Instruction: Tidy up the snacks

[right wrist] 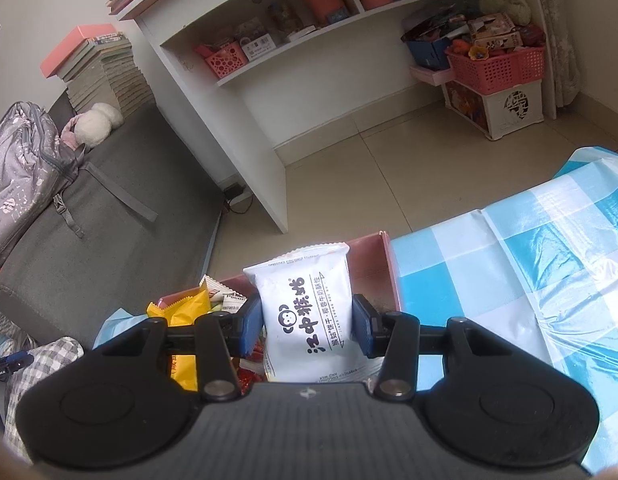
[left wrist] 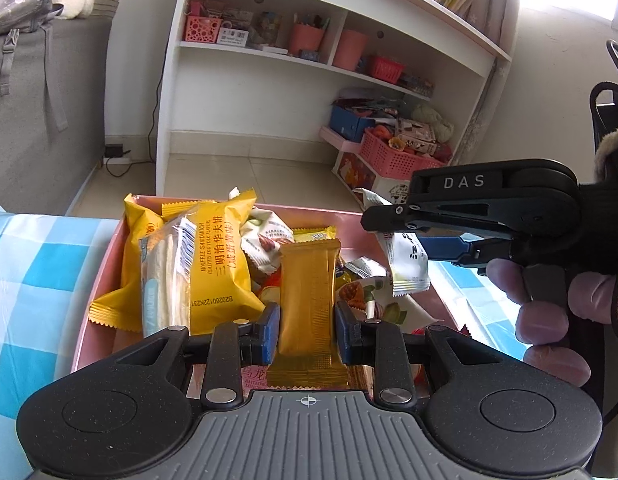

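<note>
My left gripper (left wrist: 307, 326) is shut on a gold snack bar (left wrist: 309, 300) and holds it upright over a pink box (left wrist: 103, 276) full of snack packets, among them a yellow waffle sandwich pack (left wrist: 213, 264). My right gripper (right wrist: 307, 320) is shut on a white biscuit packet (right wrist: 309, 312) above the pink box's far corner (right wrist: 383, 264). In the left wrist view the right gripper (left wrist: 393, 228) comes in from the right, holding the white packet (left wrist: 407, 268) over the box.
The box sits on a table with a blue-and-white checked cloth (right wrist: 529, 264). Beyond are a tiled floor, a white shelf unit (left wrist: 309, 52) with pink baskets, and a grey sofa (right wrist: 89, 208) with a bag.
</note>
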The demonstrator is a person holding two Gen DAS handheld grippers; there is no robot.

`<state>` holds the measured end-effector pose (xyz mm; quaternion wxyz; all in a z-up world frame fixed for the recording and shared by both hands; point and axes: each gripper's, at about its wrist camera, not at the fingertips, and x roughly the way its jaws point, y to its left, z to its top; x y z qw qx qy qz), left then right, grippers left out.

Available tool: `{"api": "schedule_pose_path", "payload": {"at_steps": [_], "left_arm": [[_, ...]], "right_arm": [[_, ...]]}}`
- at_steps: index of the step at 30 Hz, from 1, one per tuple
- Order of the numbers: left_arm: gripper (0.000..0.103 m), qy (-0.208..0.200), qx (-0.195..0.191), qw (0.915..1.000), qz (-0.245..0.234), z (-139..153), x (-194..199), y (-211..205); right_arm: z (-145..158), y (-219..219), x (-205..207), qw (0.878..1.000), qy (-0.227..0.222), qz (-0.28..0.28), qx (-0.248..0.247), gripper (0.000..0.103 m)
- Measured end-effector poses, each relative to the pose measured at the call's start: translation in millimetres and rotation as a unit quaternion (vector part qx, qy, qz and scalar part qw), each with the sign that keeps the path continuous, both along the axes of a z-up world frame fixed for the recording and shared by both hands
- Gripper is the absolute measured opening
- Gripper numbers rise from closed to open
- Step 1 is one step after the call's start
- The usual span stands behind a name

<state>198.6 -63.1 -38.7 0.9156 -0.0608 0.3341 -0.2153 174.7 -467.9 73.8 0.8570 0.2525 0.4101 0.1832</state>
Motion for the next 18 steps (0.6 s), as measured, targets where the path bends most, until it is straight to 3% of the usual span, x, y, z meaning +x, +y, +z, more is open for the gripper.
{"api": "schedule_pose_path", "payload": {"at_steps": [4,13,18], "left_arm": [[0.034,-0.004,0.006,0.9999,-0.011,-0.4,-0.5,-4.7],[0.066,-0.002,0.037,0.9993,0.004,17.6,-21.9,-5.1],[0.077,0.007,0.056,0.9983,0.012,33.5,-46.2,0.4]], "right_arm": [[-0.3,-5.1,-1.0,1.000,0.001,-0.013,0.002,0.059],[16.7,-16.7,-24.8,1.000,0.006,-0.014,-0.012,0.067],[22.8,-24.1,-48.0,0.999,0.011,-0.012,-0.035,0.072]]}}
